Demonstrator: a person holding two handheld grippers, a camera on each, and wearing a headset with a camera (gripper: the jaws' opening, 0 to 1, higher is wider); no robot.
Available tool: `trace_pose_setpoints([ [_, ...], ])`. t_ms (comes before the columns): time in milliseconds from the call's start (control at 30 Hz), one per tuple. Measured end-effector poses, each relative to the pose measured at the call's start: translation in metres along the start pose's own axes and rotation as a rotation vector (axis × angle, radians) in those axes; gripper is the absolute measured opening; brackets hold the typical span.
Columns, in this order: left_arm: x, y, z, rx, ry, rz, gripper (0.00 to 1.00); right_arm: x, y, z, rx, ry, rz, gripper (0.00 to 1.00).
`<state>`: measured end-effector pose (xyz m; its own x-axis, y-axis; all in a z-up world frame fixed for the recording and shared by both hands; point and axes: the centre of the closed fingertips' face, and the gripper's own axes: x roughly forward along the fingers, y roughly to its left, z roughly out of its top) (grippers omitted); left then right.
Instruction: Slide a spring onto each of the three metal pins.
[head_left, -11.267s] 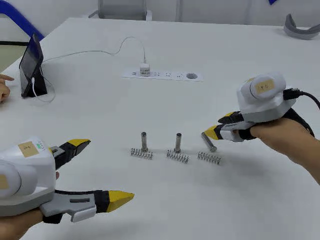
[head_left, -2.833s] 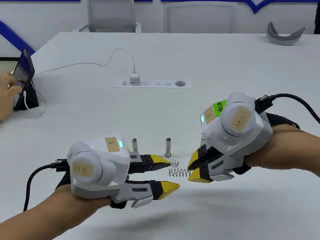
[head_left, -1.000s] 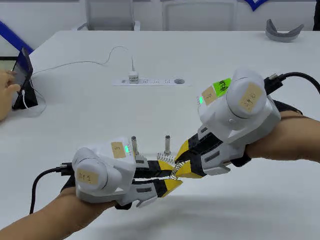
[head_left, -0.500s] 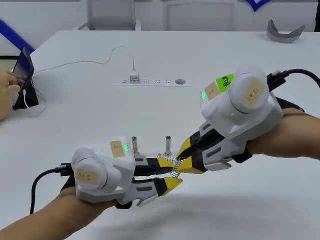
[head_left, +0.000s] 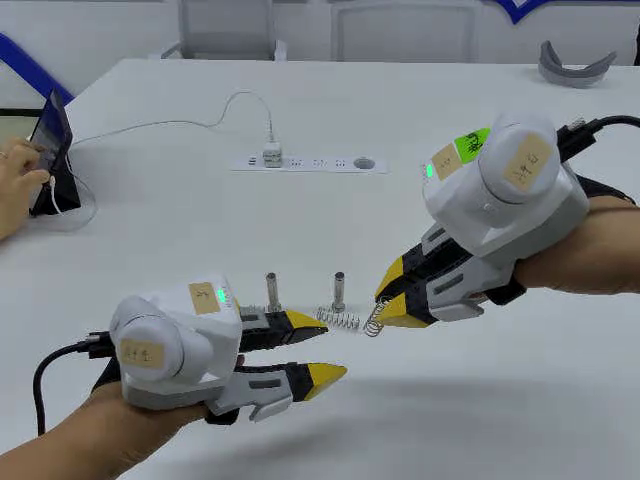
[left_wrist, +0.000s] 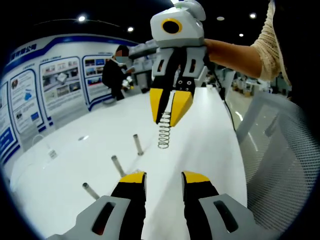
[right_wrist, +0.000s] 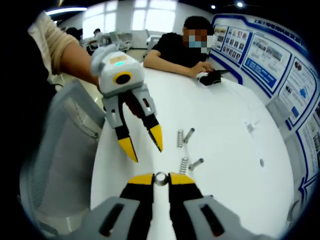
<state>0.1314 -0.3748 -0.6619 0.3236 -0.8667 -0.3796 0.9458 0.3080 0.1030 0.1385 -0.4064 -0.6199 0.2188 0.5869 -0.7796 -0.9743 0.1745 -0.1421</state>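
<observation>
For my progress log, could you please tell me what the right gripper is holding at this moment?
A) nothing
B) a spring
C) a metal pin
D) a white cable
B: the right gripper is shut on the top end of a spring, which hangs down from its yellow tips.

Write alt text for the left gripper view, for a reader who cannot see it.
The right gripper, at the top, has its yellow-tipped jaws shut on one end of a spring that hangs over the white table. Three metal pins sit in a row at lower left, and the left gripper is open below.
</observation>
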Motion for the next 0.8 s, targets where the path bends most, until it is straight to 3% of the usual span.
trace_pose_setpoints([
  [800, -0.038, 0.027, -0.025, -0.105, 0.012, 0.131, 0.48, -0.022, -0.043, -0.022, 0.057, 0.063, -0.077, 0.12],
])
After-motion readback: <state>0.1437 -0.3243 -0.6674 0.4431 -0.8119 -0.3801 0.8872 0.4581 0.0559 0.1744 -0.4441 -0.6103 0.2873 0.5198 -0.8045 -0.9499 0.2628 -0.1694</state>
